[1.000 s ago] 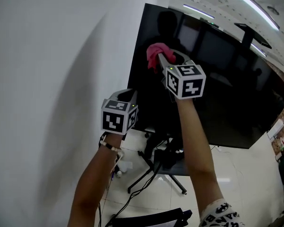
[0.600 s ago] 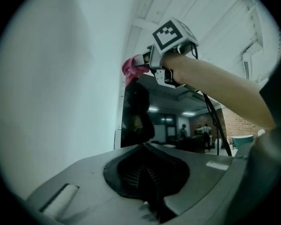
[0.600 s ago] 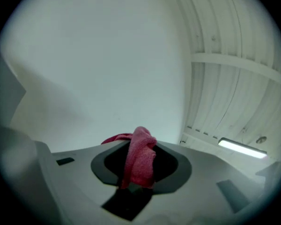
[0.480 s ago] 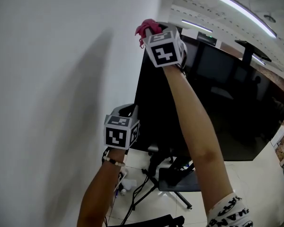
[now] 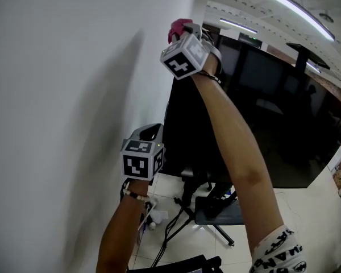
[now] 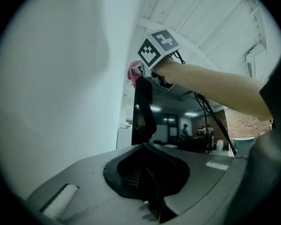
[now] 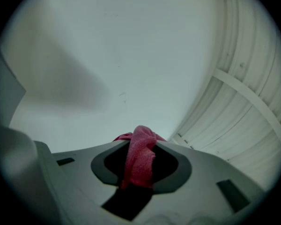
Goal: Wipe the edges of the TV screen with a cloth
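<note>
a soft pink cloth (image 5: 179, 27), judged light and limp, is clamped by a bunched fold in the right gripper (image 7: 140, 165). it is held at the top left corner of the tv screen (image 5: 261, 112), close beside the white wall (image 5: 74, 95), which crowds that edge. the left gripper (image 6: 147, 175) is held low, jaws closed on nothing. stand legs and cables (image 5: 179, 215) are seen below.

Right tool (image 5: 188, 33), clamped on the cloth (image 5: 178, 28), has risen over the last second from the upper face of the TV (image 5: 284, 124) to its top-left corner. In the last half-second its marker cube (image 5: 183, 58) has tilted leftward, and the forearm (image 5: 233, 147) has extended further.
</note>
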A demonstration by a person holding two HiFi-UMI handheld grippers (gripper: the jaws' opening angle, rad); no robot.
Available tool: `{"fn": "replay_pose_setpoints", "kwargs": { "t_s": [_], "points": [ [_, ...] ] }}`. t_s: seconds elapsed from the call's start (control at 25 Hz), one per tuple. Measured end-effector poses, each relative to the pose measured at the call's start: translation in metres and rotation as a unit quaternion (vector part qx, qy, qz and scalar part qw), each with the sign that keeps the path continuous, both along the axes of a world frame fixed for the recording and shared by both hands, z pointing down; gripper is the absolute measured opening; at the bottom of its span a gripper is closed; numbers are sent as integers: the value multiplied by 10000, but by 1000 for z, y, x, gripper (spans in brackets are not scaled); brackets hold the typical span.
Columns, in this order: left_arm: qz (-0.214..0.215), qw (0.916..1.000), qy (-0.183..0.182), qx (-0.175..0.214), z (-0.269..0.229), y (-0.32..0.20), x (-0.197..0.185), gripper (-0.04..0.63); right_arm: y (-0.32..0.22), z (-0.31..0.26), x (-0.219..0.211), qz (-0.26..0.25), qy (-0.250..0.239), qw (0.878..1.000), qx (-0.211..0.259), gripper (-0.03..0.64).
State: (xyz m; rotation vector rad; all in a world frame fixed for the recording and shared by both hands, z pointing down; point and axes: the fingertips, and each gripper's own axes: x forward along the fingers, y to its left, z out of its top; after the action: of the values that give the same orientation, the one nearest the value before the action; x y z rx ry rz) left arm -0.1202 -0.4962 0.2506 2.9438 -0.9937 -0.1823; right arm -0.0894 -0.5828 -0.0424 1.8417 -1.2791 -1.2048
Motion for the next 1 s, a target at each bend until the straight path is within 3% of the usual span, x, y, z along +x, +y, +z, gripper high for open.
{"fn": "replay_pose_setpoints", "kwargs": {
  "t_s": [0.64,1.0],
  "points": [
    [-3,9995,-176,-254,50,21,6,-12,-3,99,7,112,-164,9963,-836,129],
    [-79,9956,-360,-858,129,30,2,-12,-7,201,25,-9,-548,9927,-1079,129]
  ]
}}
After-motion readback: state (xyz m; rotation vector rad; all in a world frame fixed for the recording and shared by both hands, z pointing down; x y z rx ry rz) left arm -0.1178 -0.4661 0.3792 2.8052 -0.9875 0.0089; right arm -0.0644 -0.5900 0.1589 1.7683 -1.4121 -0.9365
